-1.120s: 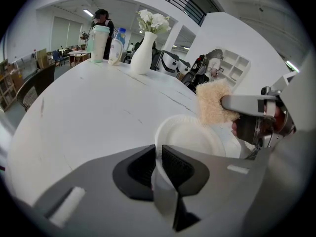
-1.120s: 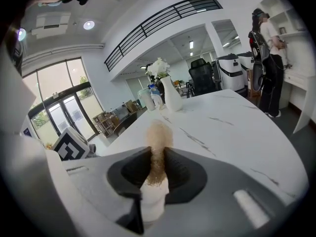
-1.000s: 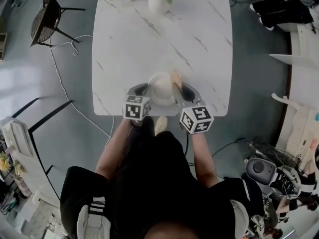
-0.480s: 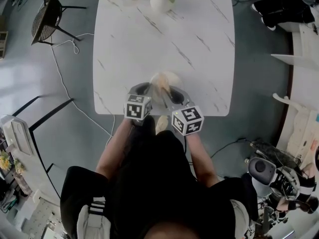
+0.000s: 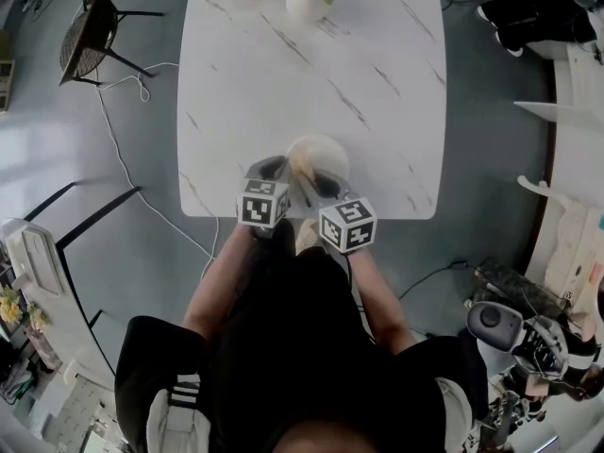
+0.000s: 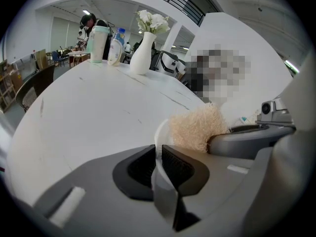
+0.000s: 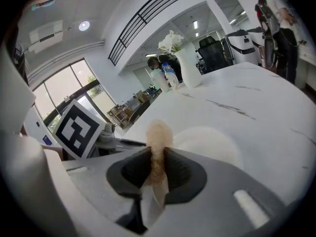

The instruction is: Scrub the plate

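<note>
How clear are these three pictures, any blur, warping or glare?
Head view: sharp, table edges bowed, pale sheen on the floor. Left gripper view: heavy fisheye, black corners, one mosaic patch, scrubber crisp. Right gripper view: same fisheye, bright windows, scrubber tip slightly soft.

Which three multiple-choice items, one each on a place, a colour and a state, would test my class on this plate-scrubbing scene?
1. Where on the table is the plate? A: by its near edge. B: by its far edge. C: dead centre.
2. What colour is the scrubber in the right gripper? A: blue. B: beige. C: green.
3. What is the left gripper doing? A: standing open. B: shut on nothing. C: clamped on the plate's rim.
Answers: 1 A, the head view shows the plate at the near edge; 2 B, its fibres look pale tan; 3 C, the white rim sits pinched between its jaws.
</note>
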